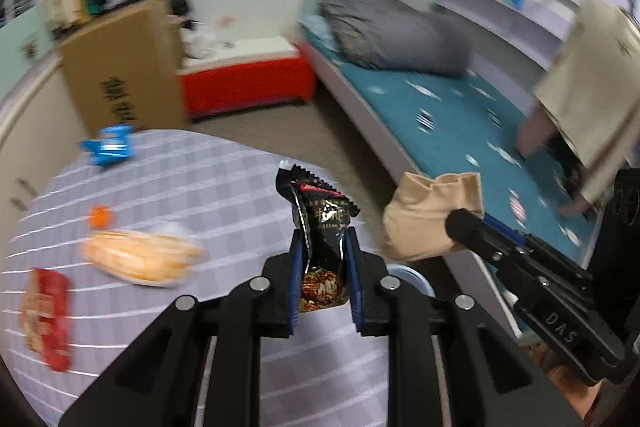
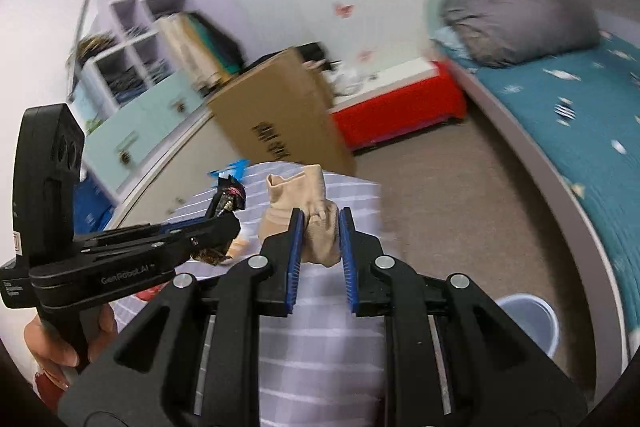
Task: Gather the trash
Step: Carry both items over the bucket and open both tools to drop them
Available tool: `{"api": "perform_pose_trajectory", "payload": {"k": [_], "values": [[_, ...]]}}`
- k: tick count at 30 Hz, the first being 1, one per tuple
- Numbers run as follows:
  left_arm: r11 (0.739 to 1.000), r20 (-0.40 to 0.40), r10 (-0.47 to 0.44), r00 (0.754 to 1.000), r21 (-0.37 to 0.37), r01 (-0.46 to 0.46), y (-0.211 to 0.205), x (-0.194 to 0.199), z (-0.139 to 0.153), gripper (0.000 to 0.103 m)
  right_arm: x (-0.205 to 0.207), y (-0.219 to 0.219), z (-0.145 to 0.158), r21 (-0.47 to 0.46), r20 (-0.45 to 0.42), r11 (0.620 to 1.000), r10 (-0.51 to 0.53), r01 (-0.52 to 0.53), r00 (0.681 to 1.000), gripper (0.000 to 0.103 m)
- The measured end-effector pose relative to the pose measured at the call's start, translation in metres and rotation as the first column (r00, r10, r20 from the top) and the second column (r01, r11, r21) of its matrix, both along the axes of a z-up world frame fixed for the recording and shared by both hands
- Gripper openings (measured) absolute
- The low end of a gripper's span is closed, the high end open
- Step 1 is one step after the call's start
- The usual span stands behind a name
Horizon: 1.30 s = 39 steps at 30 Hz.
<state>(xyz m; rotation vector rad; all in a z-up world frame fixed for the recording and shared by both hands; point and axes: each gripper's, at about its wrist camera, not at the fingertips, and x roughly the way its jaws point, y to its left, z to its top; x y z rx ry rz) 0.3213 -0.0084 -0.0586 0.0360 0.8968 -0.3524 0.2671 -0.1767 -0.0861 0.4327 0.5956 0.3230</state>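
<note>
Claws (image 1: pixel 323 247) (image 2: pixel 320 235) level, clamping wrapper (image 1: pixel 320 227), sock (image 2: pixel 308 215).

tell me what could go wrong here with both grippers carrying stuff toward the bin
1. The left gripper pinches the black snack wrapper only by its lower part; the slick foil could slip out before reaching the pale blue bin.
2. The right gripper holds a bunched beige sock close beside the left one, so the two could bump over the checked table.

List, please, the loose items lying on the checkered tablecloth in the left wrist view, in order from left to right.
Red snack packet → orange ball → blue wrapper → clear bag of orange snacks.
</note>
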Motion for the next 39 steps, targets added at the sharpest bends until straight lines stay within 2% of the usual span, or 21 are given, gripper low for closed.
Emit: {"api": "perform_pose_trajectory", "payload": {"k": [6, 9, 13, 16, 17, 18, 19, 21, 23, 29, 39], "values": [[0.991, -0.102, -0.130, 0.986, -0.052, 0.125, -0.094, -0.003, -0.053, 0.019, -0.041, -0.080, -0.050, 0.033, -0.049, 0.982, -0.187, 0.188, 0.981, 0.019], [0.987, -0.136, -0.159, 0.978, -0.024, 0.157, -0.133, -0.002, -0.088, 0.019, -0.055, -0.112, -0.082, 0.026, -0.092, 0.959, -0.279, 0.283, 0.956, 0.019], [0.986, -0.214, -0.167, 0.963, -0.023, 0.166, -0.166, 0.007, -0.134, 0.019, -0.062, -0.142, -0.121, 0.015, -0.142, 0.928, -0.367, 0.372, 0.919, 0.019], [0.984, -0.259, -0.171, 0.951, 0.001, 0.177, -0.182, 0.010, -0.167, 0.019, -0.057, -0.159, -0.153, 0.029, -0.204, 0.915, -0.390, 0.403, 0.898, 0.023], [0.984, -0.273, -0.168, 0.947, 0.017, 0.180, -0.187, 0.013, -0.180, 0.019, -0.054, -0.164, -0.165, 0.034, -0.224, 0.909, -0.398, 0.415, 0.890, 0.041], [0.983, -0.285, -0.166, 0.944, 0.022, 0.180, -0.191, 0.015, -0.189, 0.019, -0.048, -0.168, -0.183, 0.035, -0.257, 0.904, -0.404, 0.426, 0.878, 0.069], [0.984, -0.299, -0.163, 0.940, 0.025, 0.178, -0.194, 0.016, -0.197, 0.019, -0.045, -0.167, -0.192, 0.030, -0.277, 0.897, -0.416, 0.440, 0.866, 0.074], [0.985, -0.330, -0.149, 0.932, 0.038, 0.170, -0.198, 0.021, -0.217, 0.020, -0.037, -0.172, -0.223, 0.010, -0.353, 0.894, -0.415, 0.447, 0.838, 0.074], [0.983, -0.353, -0.146, 0.924, 0.053, 0.175, -0.201, 0.024, -0.233, 0.020, -0.041, -0.176, -0.246, 0.032, -0.407, 0.888, -0.407, 0.458, 0.818, 0.074], [0.978, -0.416, -0.138, 0.899, 0.086, 0.190, -0.206, 0.029, -0.272, 0.020, -0.045, -0.182, -0.268, 0.040, -0.444, 0.883, -0.405, 0.469, 0.800, 0.074], [0.969, -0.466, -0.151, 0.872, 0.104, 0.223, -0.223, 0.029, -0.297, 0.020, -0.057, -0.195, -0.273, 0.047, -0.456, 0.862, -0.432, 0.506, 0.778, 0.074]]}}
